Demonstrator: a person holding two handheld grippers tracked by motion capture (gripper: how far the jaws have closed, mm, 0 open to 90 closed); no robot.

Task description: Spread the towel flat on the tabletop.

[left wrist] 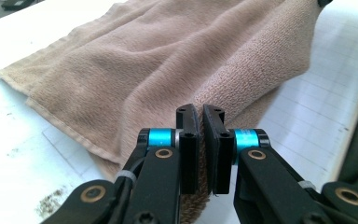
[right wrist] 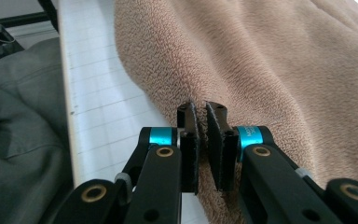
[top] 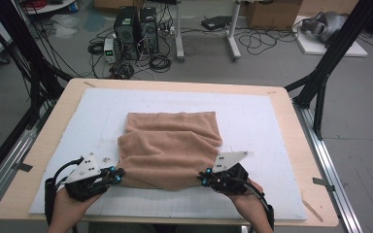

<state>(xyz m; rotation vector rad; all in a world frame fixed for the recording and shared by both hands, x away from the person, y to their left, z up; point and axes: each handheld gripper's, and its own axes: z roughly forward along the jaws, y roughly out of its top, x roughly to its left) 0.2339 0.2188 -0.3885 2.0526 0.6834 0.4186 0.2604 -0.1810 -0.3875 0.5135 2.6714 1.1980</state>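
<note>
- While both grippers pinch the near corners of the towel (top: 171, 148), which lies at frame centre on the white board (top: 281, 126), the high view shows the left gripper (top: 120, 175) at lower left and the right gripper (top: 201, 178) right of lower centre; uneven lifting would likely skew the fold.
- Left gripper view: the left gripper (left wrist: 200, 140), at lower centre, has jaws pressed onto a thin ridge of towel (left wrist: 158, 70) — so shallow a bite could slip free.
- Right gripper view: the right gripper (right wrist: 201, 140) clamps the towel (right wrist: 279, 70) near its edge, close to the board's (right wrist: 98, 107) rim — a tug might drag the cloth off.
</note>
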